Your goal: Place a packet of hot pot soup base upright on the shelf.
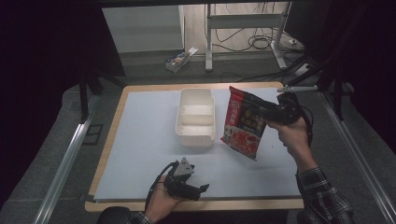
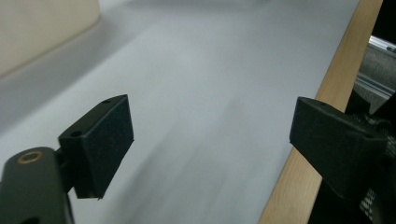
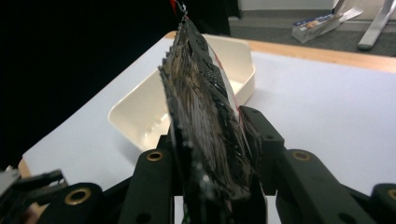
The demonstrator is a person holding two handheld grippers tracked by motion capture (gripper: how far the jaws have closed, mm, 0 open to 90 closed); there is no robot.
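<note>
Just right of the tray (image 1: 194,116), my right gripper (image 1: 270,113) pinches the packet (image 1: 243,122) by its edge and holds it clear of the mat, so pickup looks done and placing remains, while my left gripper (image 1: 198,190) rests spread and empty at the near edge.

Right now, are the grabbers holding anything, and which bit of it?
The right gripper pinches the red snack bag by its right side edge, lifted beside the white container. The left gripper is open and holds nothing.
</note>
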